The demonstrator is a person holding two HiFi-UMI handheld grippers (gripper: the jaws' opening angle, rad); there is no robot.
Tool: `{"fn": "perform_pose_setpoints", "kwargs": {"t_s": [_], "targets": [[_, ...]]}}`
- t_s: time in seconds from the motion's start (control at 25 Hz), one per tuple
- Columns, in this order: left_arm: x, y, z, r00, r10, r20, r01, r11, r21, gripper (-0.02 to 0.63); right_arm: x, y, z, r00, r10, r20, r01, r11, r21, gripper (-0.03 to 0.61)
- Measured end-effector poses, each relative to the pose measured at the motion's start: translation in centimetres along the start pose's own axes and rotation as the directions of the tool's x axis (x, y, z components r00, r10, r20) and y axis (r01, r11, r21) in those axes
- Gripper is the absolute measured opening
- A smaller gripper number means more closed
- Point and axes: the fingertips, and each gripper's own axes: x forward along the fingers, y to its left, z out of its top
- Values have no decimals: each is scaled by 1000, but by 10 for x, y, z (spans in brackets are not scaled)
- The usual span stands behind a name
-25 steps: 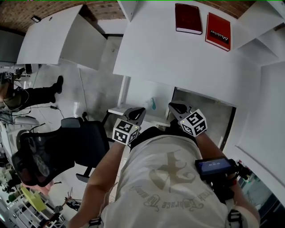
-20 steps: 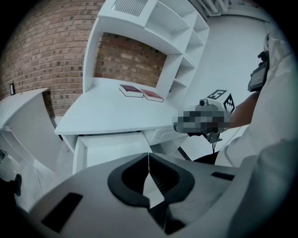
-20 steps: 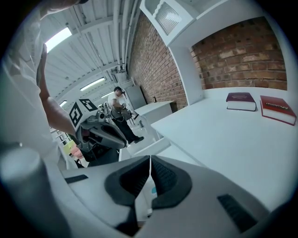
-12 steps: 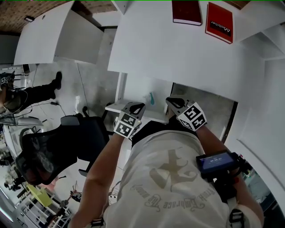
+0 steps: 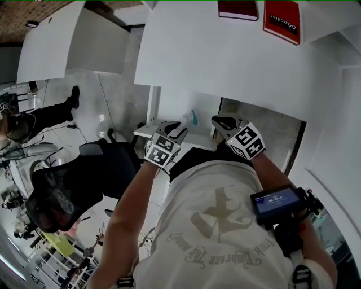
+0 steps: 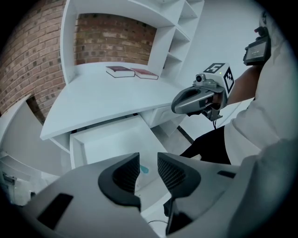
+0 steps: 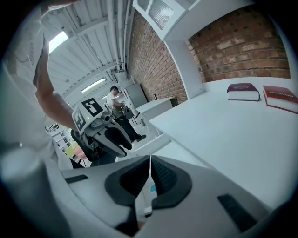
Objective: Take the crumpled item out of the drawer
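Black office chair stands at the far left, on the floor. Next to it, the white drawer is pulled out from under the white desk. The left gripper points down over the drawer. Its jaws have just been opening and now stand a little apart, with nothing between them. The crumpled item, a small blue-green thing, lies in the drawer just past those jaws, and nothing touches it. A bit further right is the right gripper. Its jaws are pressed together and hold nothing. On the desk lie a dark red book and a red book, side by side.
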Motion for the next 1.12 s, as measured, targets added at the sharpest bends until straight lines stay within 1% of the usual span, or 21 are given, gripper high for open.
{"fn": "perform_pose_setpoints", "kwargs": {"t_s": [0.12,0.28,0.4,0.68,0.96,1.12], "targets": [[5,0,-3,999,-13,-38,14,999,44,121,0,-2,-2,1000,-4,5,4,1000,12,25],[11,2,-7,995,-37,-98,47,993,107,139,0,-6,-5,1000,-13,8,13,1000,24,25],[19,5,-8,990,-49,-135,69,987,145,170,0,-9,-7,1000,-22,3,22,1000,15,25],[40,10,-16,977,-72,-203,112,975,193,184,-1,-18,-12,999,-34,0,34,999,34,25],[53,11,-36,951,-78,-299,160,953,258,213,-5,-14,-21,999,-52,-11,52,997,60,25],[72,19,-43,936,-85,-342,184,946,267,221,0,-25,-26,999,-50,-12,51,996,76,25]]}}
